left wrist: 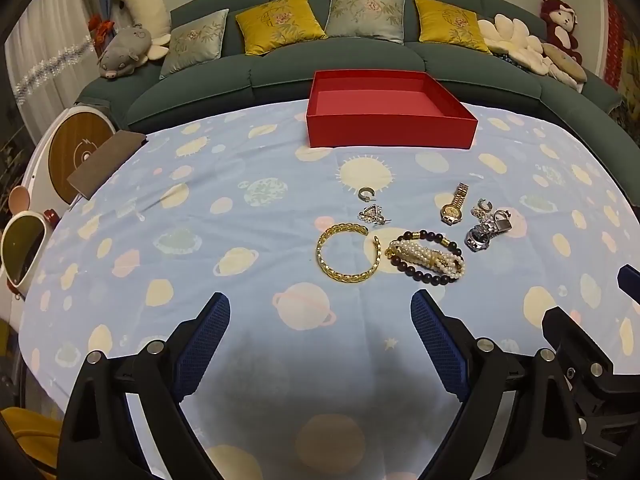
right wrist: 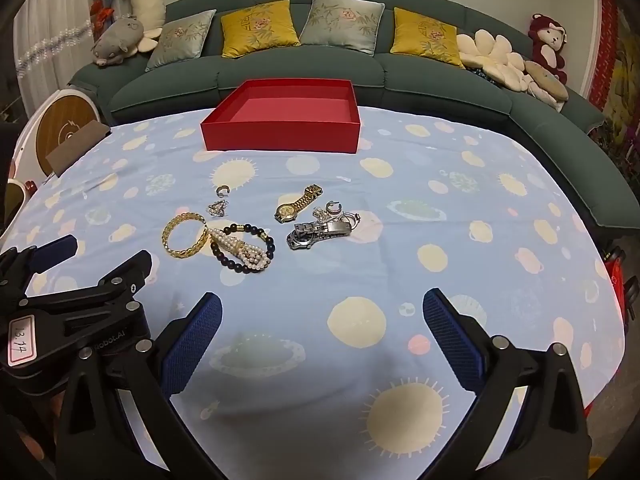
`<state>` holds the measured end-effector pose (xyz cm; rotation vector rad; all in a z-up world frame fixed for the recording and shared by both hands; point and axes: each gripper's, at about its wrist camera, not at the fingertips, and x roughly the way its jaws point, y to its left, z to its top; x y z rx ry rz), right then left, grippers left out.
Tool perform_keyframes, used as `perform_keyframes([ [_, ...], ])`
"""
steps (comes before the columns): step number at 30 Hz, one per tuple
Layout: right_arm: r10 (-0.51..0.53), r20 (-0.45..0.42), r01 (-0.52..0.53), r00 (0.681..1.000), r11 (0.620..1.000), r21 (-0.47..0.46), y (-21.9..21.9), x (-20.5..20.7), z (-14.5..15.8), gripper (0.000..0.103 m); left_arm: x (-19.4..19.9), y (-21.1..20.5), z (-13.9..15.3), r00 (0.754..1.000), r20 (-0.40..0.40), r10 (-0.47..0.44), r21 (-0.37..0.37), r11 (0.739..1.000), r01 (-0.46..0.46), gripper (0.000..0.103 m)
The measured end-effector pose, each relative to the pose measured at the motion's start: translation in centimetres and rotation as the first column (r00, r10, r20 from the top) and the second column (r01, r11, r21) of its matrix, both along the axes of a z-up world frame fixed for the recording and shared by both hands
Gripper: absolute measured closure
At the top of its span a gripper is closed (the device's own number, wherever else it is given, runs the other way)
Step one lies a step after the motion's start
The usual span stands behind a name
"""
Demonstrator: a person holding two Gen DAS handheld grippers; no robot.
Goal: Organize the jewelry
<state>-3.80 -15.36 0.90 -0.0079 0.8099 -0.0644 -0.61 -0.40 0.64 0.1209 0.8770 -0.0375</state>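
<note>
Apparently nothing sorted yet: shallow red cardboard box [left wrist: 392, 120] seemingly empty at frame top; jewelry pile, incl. gold chain bangle [left wrist: 347, 251], mid-frame on bench; left gripper [left wrist: 320, 344], right gripper [right wrist: 322, 344] both released.

Ahead of the left gripper [left wrist: 320, 330], the small silver pieces [left wrist: 374, 216] past the gold bangle [left wrist: 347, 251] are too tiny to name. Beyond the right gripper [right wrist: 322, 330], the tangle [right wrist: 334, 212] by the silver watch [right wrist: 320, 232] won't resolve into separate items. The left tool's label [right wrist: 22, 344] is cut by the right view's edge. Both grippers' bases run off the bottom.
</note>
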Motion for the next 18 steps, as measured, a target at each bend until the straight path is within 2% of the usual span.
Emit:
perform_keyframes([
  [18, 0.006, -0.001, -0.006, 1.000, 1.000, 0.012, -0.01, 0.02, 0.09, 0.005, -0.23, 0.12, 0.10, 1.000, 0.002, 0.001, -0.007, 1.000, -0.001, 0.014],
])
